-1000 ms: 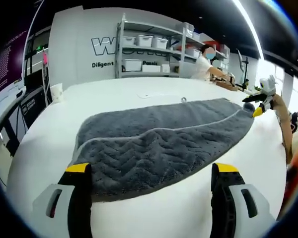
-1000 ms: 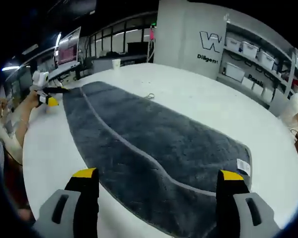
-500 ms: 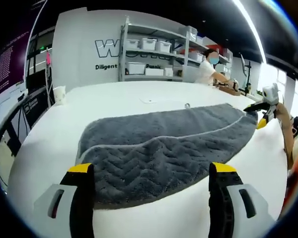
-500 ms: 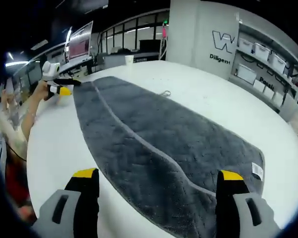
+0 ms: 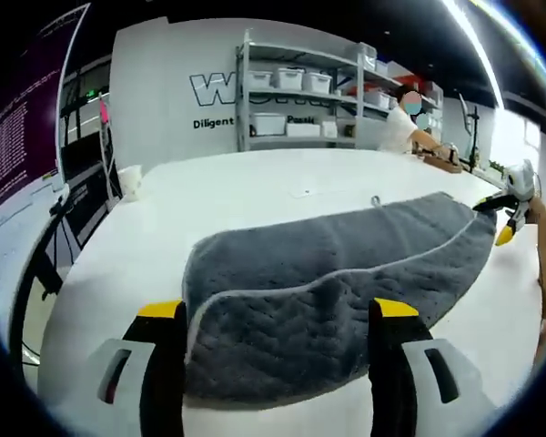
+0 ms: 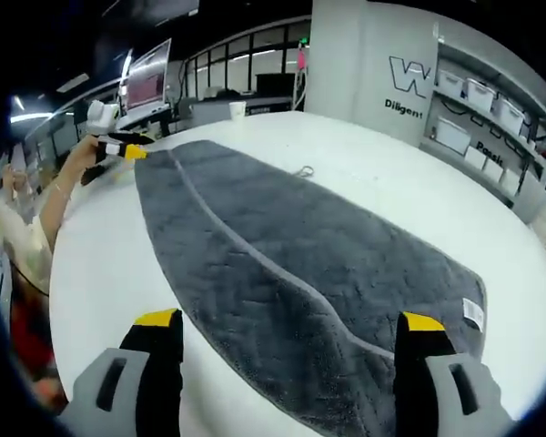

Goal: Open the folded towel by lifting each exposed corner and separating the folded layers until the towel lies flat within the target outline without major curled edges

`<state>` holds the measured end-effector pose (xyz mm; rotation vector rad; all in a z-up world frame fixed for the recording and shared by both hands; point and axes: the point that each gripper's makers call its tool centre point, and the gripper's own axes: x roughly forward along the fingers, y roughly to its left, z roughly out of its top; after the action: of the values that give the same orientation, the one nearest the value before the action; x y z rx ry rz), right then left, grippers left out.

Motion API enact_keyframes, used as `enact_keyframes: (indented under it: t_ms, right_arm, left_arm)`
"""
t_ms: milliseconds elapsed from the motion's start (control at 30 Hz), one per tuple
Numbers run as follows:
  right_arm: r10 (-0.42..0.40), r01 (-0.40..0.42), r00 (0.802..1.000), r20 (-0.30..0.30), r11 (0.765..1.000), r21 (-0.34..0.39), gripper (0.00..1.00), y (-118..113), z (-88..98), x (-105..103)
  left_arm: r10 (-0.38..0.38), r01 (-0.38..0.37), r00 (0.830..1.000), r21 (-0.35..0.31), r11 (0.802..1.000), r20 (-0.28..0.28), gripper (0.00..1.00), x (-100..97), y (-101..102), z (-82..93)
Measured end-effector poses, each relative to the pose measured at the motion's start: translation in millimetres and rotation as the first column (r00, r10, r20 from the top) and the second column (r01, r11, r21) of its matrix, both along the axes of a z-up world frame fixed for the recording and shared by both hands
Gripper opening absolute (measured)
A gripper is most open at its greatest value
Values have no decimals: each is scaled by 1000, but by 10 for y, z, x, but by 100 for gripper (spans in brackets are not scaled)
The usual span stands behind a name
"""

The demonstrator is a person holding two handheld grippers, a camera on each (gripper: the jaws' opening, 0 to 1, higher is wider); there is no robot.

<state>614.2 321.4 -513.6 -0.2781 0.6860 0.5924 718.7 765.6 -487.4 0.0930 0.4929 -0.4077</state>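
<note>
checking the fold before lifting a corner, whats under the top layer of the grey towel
A second layer of the same grey chevron-textured towel shows past the top layer's pale piped edge, lying on the white table. Whatever lies beneath the overlapped part is covered.

Left gripper (image 5: 271, 314): two black jaws with yellow tips, each rising from a pale grey moulded housing with a dark slot. Right gripper (image 6: 291, 326): same build, black jaws, yellow tips, grey housings, slotted. Seen from the other side, each gripper shows a white body, black jaw, yellow tip. Forearms bare.
</note>
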Motion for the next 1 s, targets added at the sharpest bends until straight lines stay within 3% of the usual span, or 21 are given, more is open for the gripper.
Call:
enact_keyframes:
  t_ms: [300, 400, 567, 633, 800, 933, 1000]
  right_arm:
    - [-2, 2, 1000, 0, 1000, 10, 96, -61, 2, 31]
    - [4, -4, 1000, 0, 1000, 8, 95, -45, 10, 22]
    - [7, -7, 1000, -1, 1000, 9, 95, -35, 26, 19]
    - [4, -4, 1000, 0, 1000, 11, 95, -47, 13, 7]
    - [-4, 4, 1000, 0, 1000, 15, 94, -44, 3, -10]
    - [0, 0, 1000, -4, 1000, 9, 94, -23, -16, -27]
    - [3, -3, 1000, -7, 1000, 8, 94, -30, -16, -24]
  left_arm:
    - [47, -46, 998, 40, 998, -34, 60, 245, 146, -175]
    - [63, -62, 997, 25, 998, -53, 53, 302, 202, -224]
    - [76, -74, 996, 38, 997, -54, 34, 328, 261, -257]
    - [88, -82, 993, 71, 994, -80, 27, 322, 320, -312]
    - [84, -77, 993, 84, 993, -78, 23, 309, 320, -324]
    - [80, -74, 995, 111, 991, -57, 9, 315, 333, -302]
    - [76, -69, 996, 120, 990, -53, 8, 309, 335, -304]
